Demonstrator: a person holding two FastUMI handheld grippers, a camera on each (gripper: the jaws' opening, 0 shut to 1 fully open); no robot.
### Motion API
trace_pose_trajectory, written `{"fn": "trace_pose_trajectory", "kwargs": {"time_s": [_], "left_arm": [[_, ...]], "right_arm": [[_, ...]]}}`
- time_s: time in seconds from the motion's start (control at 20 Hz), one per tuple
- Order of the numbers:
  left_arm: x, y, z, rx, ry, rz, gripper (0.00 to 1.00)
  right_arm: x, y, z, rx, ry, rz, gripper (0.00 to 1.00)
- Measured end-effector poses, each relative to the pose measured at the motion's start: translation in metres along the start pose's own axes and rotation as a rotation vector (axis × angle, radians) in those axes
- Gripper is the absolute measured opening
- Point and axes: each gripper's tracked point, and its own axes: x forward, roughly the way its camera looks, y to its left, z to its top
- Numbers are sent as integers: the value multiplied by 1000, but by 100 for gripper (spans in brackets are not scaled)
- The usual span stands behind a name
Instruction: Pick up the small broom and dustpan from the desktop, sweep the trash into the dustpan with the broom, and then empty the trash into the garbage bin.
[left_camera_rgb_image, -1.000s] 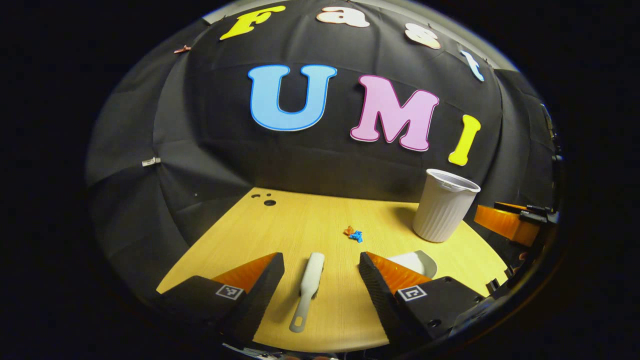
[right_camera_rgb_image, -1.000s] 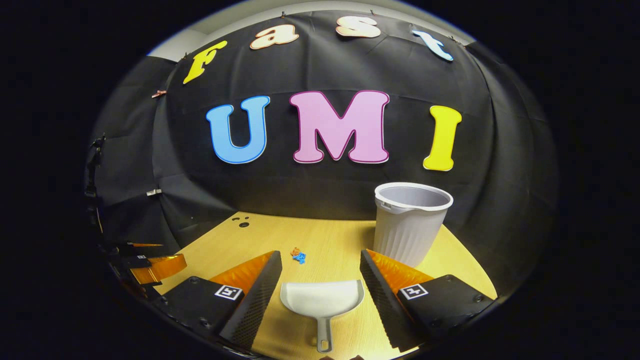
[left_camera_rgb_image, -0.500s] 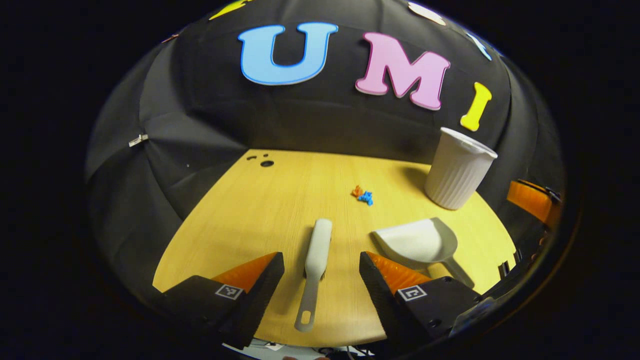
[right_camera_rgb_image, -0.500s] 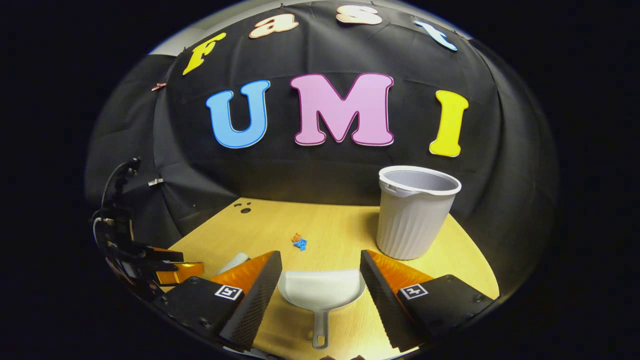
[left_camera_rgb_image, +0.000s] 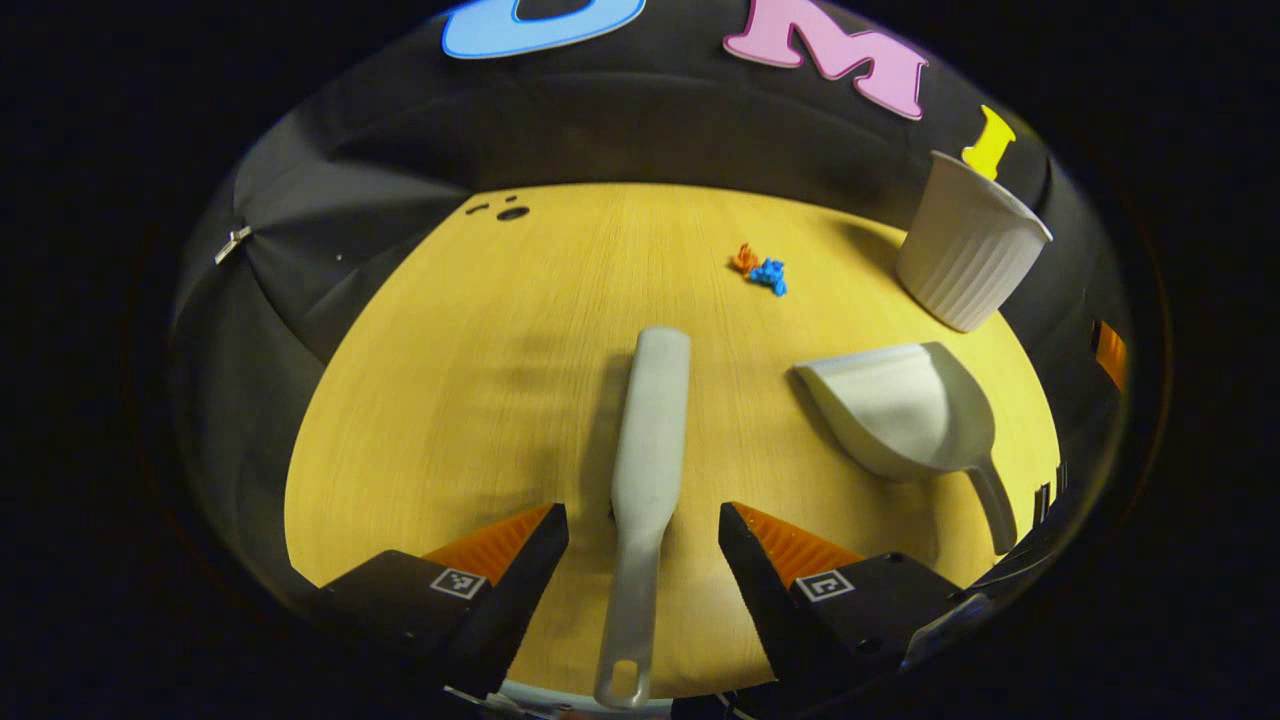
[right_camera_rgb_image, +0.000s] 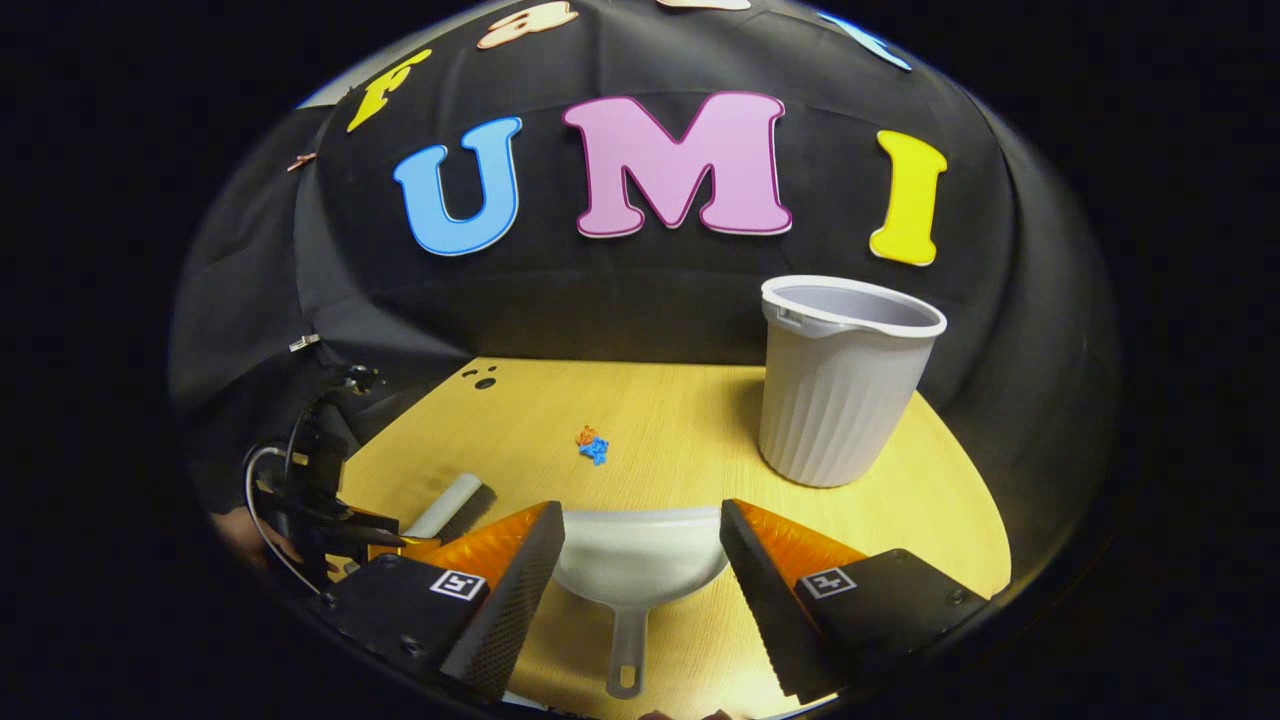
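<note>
My left tongs (left_camera_rgb_image: 643, 545) are spread apart, one finger on each side of the small broom (left_camera_rgb_image: 648, 470), touching nothing that I can see. The broom lies flat on the yellow wooden surface (left_camera_rgb_image: 480, 400), its handle running back between my fingers with the hanging hole at the near end, its head pointing away toward the far wall. In the left gripper view the dustpan (left_camera_rgb_image: 905, 410) sits to the right of the broom, apart from it, mouth facing the broom side and handle trailing toward the near right edge.

My right tongs (right_camera_rgb_image: 642, 545) are also open, straddling the dustpan (right_camera_rgb_image: 640, 560). The pan's scoop lies between the two fingers and its handle comes back toward me; I cannot tell whether either finger touches its sides. It rests on the surface (right_camera_rgb_image: 680, 440).

Beyond both tools, the trash (left_camera_rgb_image: 762, 268) is a small orange and blue scrap lying together out in the middle of the surface, well apart from broom and pan. The white ribbed garbage bin (right_camera_rgb_image: 840, 385) stands upright at the far right, near the black cloth wall. In the right gripper view, the broom's head (right_camera_rgb_image: 445, 505) shows off to my left, with the other tongs (right_camera_rgb_image: 330, 500) beside it.
</note>
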Motion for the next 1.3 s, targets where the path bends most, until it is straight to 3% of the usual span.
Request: {"fn": "trace_pose_trajectory", "kwargs": {"time_s": [0.3, 0.6, 0.7, 0.9, 1.15, 1.3], "left_arm": [[25, 3, -5, 1, 99, 42, 95], [35, -3, 0, 14, 99, 51, 82], [39, -1, 1, 11, 84, 52, 74], [38, 1, 1, -10, 74, 57, 43], [37, -1, -1, -1, 37, 52, 29], [29, -3, -5, -26, 21, 29, 29]], "right_arm": [[23, 4, -27, 8, 114, 54, 99], [33, 4, -45, 54, 181, 65, 99], [31, 4, -51, 66, 195, 59, 99], [18, 3, -66, 83, 228, 43, 99], [0, 10, -91, 142, 305, 37, 99], [0, 7, -109, 142, 343, 12, 99]]}}
